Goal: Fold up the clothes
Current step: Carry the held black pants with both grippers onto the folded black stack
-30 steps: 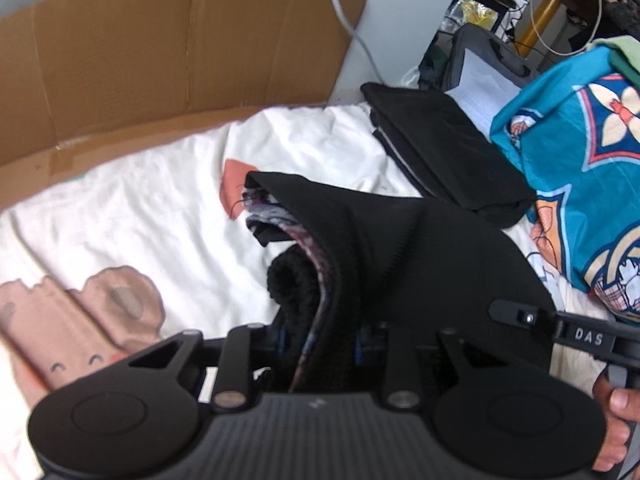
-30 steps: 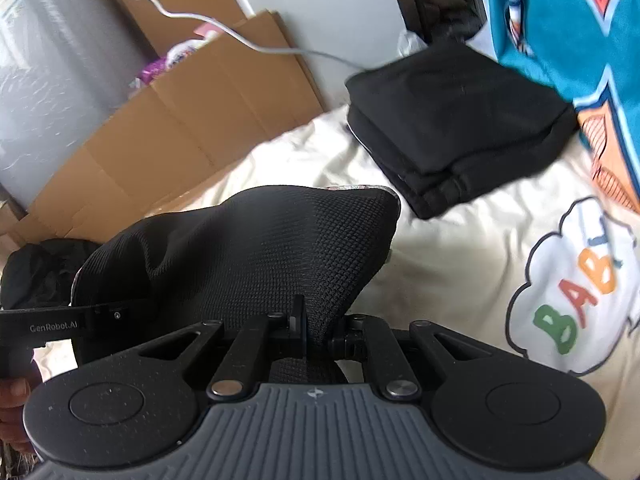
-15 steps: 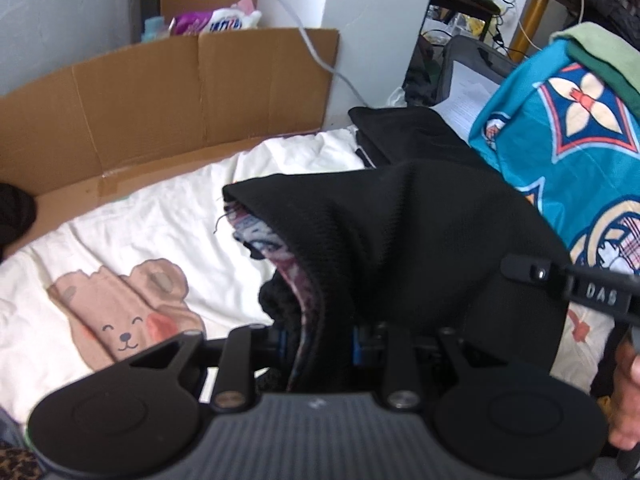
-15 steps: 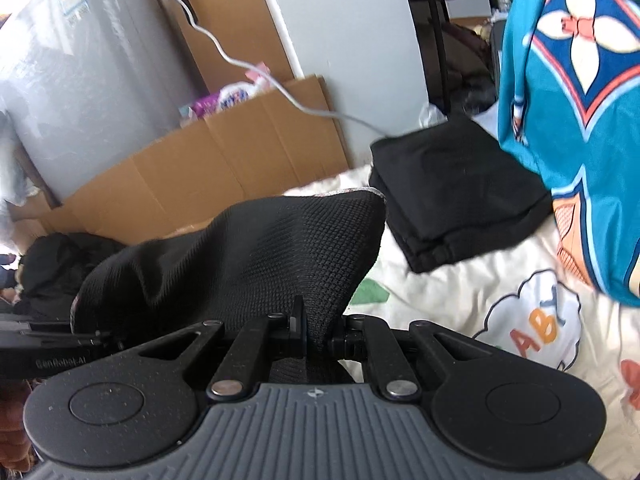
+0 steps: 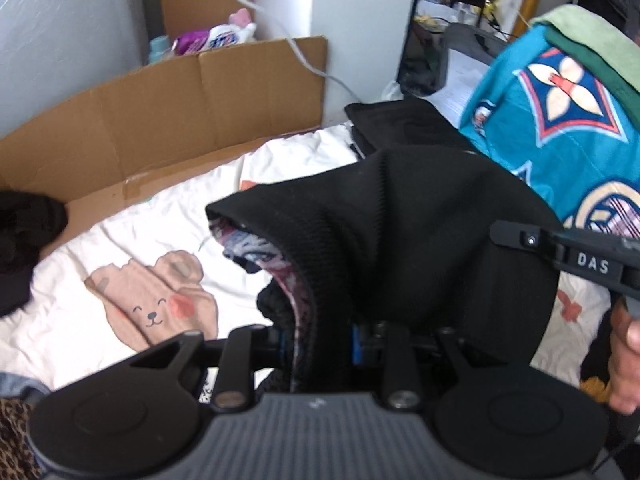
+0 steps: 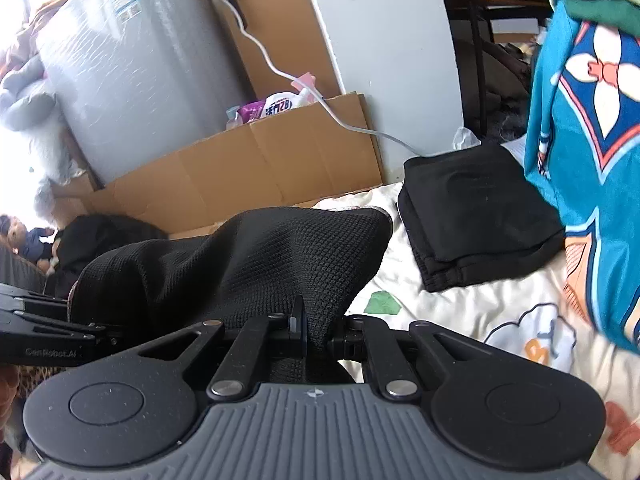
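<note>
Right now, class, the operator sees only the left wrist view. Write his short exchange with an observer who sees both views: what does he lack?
Operator: Have the right tongs really got the black garment? I only see them from the side.
Observer: Yes. In the right wrist view they are shut on a fold of it.
Operator: The garment hides the near edge of the folded black clothes. How do they lie?
Observer: They lie flat on the sheet in stacked layers, to the right of the garment's raised corner.
</note>
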Motion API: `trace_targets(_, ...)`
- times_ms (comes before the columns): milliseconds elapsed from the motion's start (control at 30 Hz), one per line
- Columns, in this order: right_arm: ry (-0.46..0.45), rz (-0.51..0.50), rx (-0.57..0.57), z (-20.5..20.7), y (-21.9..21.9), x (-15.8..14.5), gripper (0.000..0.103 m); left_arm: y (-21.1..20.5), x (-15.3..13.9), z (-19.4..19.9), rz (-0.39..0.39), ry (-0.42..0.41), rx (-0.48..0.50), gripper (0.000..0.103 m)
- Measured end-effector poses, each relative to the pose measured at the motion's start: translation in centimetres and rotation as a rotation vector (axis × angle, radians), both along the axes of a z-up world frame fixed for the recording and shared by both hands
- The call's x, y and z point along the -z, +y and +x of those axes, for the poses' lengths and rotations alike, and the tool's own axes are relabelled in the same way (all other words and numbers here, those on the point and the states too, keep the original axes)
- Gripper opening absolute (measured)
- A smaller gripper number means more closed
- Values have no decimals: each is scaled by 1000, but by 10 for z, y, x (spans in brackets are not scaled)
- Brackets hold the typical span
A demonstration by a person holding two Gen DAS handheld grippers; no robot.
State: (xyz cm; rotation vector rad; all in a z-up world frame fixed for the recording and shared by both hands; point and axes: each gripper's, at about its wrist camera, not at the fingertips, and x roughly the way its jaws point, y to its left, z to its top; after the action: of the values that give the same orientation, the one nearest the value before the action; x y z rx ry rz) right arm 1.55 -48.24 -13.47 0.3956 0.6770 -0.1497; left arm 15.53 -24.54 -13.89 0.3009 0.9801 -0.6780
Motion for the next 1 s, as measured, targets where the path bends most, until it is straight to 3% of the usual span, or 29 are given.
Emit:
trace_targets(600, 89, -227, 191, -26, -80, -4, 7, -113, 24, -21, -94, 0, 103, 29)
trace_targets(800, 118, -315, 205, -31, -115, -16, 7, -152, 26, -28, -175, 7, 92, 29)
trace_targets(1000, 147, -500, 183, -11, -133, -30, 7, -178, 28, -32, -288, 22, 57, 29)
